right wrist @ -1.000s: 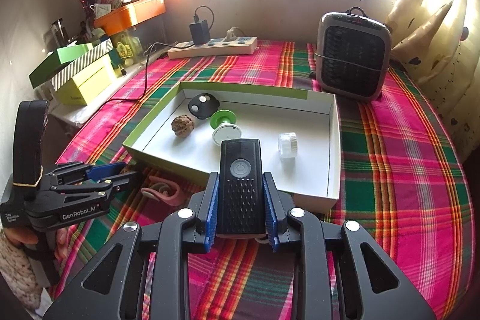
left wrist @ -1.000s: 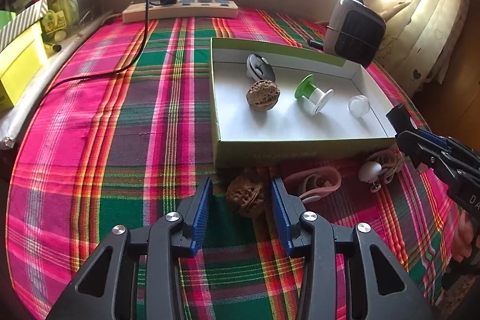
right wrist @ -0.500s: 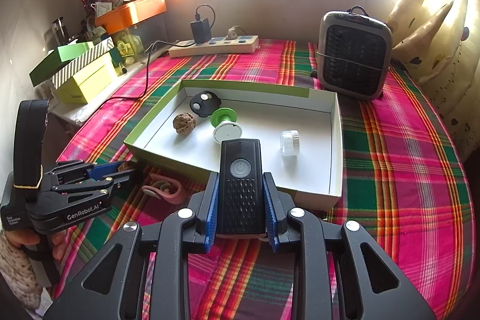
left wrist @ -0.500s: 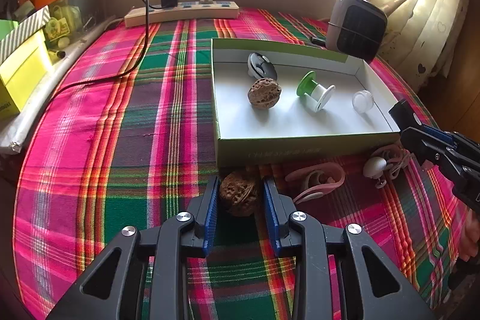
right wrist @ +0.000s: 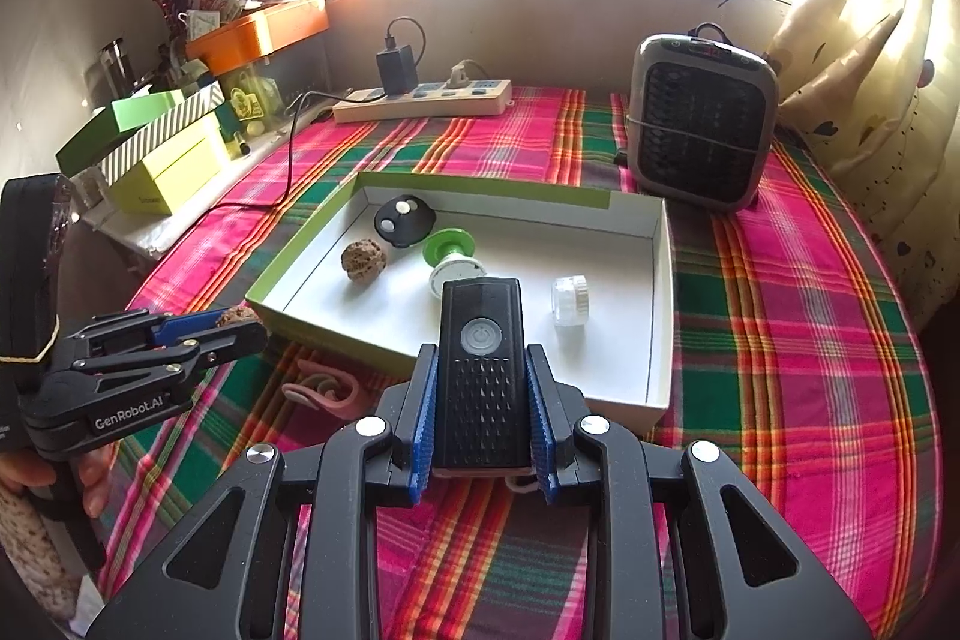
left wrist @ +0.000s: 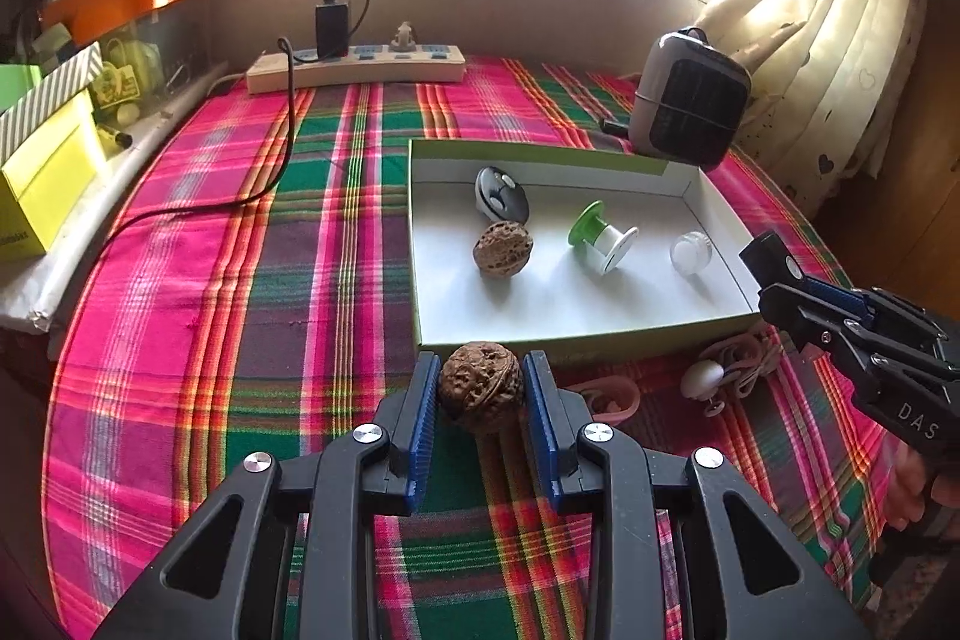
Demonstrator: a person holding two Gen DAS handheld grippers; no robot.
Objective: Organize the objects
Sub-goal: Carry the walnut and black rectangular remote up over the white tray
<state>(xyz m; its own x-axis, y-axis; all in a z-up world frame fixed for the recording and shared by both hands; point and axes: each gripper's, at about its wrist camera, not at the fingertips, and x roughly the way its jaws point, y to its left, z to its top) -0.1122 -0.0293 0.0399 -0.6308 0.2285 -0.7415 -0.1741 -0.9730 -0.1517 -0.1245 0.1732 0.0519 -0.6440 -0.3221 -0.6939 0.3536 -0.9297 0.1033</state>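
My left gripper (left wrist: pixel 480 385) is shut on a brown walnut (left wrist: pixel 480 388), pads pressed on both sides, just in front of the near wall of the white box with a green rim (left wrist: pixel 540 154). The walnut sits slightly above the plaid cloth. Inside the box lie a second walnut (left wrist: pixel 502 247), a round black key fob (left wrist: pixel 501 195), a green and white spool (left wrist: pixel 600 238) and a small clear jar (left wrist: pixel 690 253). My right gripper (right wrist: pixel 483 400) is shut on a black remote (right wrist: pixel 483 370), held over the box's near edge. The left gripper (right wrist: pixel 231 325) shows at the right view's left side.
A pink band (left wrist: pixel 606 394) and a white corded piece (left wrist: pixel 705 376) lie on the cloth before the box. A grey heater (right wrist: pixel 699 124) stands behind it on the right. A power strip (left wrist: pixel 360 64) and its black cable (left wrist: pixel 282 148) run along the back left; yellow boxes (left wrist: pixel 42 172) sit off the left edge.
The left jaws closed from wide apart onto the walnut, and then the walnut rose a little toward the box's front wall. The right gripper and remote have not moved.
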